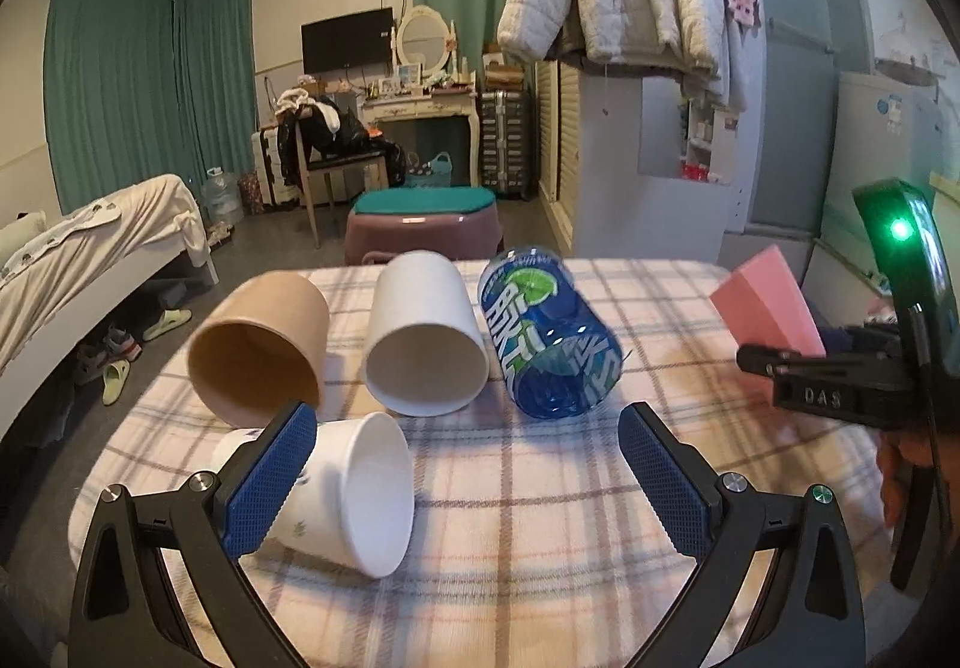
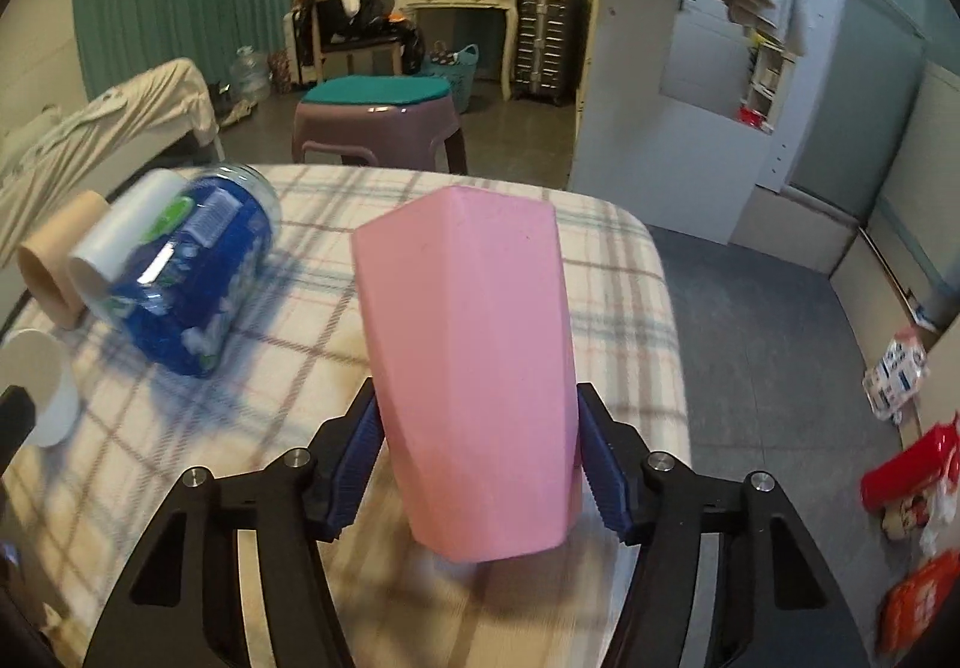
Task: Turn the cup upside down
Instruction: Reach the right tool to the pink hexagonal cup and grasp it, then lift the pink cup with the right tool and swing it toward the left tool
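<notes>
1. I am holding the pink cup point(image 2: 474, 368) in my right gripper point(image 2: 480, 464); both blue pads are pressing against its lower sides, so that tool is clamped on it.
2. The cup is hanging above the right part of the plaid tablecloth point(image 2: 312, 368), leaning slightly to one side; I cannot tell which end is its mouth.
3. From the left wrist I am seeing the same cup point(image 1: 768, 302) at the far right, raised off the cloth, with the right gripper's point(image 1: 780, 359) black body under it.
4. My left gripper point(image 1: 468, 476) is hovering with its jaws spread wide and gripping nothing.
5. Its left pad point(image 1: 270, 482) is overlapping a small white cup point(image 1: 354, 494) lying on its side; I cannot tell whether they are touching.
6. Beyond it, a tan cup point(image 1: 261, 347), a white cup point(image 1: 423, 335) and a blue jar point(image 1: 549, 332) are lying on their sides in a row, mouths facing me.
</notes>
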Tool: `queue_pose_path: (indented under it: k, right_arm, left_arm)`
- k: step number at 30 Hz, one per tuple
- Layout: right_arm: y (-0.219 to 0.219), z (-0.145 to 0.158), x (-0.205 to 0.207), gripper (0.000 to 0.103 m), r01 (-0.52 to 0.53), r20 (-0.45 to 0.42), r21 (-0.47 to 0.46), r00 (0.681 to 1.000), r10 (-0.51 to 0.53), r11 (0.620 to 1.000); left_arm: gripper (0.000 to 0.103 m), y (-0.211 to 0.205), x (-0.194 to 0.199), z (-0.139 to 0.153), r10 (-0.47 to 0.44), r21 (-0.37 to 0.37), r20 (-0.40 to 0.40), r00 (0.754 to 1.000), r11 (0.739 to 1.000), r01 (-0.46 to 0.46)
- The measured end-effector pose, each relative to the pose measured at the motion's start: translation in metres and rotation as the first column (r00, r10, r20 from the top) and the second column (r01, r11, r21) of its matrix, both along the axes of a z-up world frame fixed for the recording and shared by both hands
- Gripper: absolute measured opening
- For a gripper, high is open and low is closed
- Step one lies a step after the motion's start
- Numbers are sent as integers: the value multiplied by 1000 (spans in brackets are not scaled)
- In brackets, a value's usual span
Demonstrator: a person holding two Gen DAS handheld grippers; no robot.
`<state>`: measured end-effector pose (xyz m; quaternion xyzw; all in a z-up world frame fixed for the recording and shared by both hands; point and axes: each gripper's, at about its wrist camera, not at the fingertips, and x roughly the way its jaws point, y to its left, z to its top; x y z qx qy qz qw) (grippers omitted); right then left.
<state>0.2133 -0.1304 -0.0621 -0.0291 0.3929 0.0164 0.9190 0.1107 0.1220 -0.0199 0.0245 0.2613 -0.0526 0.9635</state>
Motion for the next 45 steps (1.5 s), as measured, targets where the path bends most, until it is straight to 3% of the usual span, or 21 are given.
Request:
queue_pose_path:
  k: [4, 10, 20, 30, 37, 39, 45]
  right_arm:
    - [14, 19, -42, 61, 17, 30, 27, 999, -17, 999]
    - [71, 28, -90, 61, -34, 13, 67, 999, 33, 997]
    - [142, 8, -108, 60, -1, -42, 60, 999, 3, 998]
    - [144, -3, -91, 60, 57, -42, 32, 998, -56, 998]
    - [138, -9, -96, 62, 49, -18, 83, 999, -48, 995]
    - [135, -7, -101, 81, 51, -1, 92, 999, -51, 994]
    - [112, 22, -131, 87, 31, 138, 155, 989, -53, 987]
  left_arm:
    - [103, 10, -20, 15, -8, -17, 44, 999, 1000, 8]
    - [103, 44, -47, 19, 10, -52, 72, 997, 999, -7]
    - [103, 98, -65, 5, 83, -44, 75, 994, 996, -80]
    - [103, 113, -63, -8, 95, -64, 41, 995, 994, -92]
    - [103, 101, -65, -14, 87, -35, 30, 996, 996, -86]
    - [103, 97, -65, -14, 97, -33, 26, 995, 995, -96]
    - [103, 79, -69, -9, 100, -64, 8, 995, 993, -99]
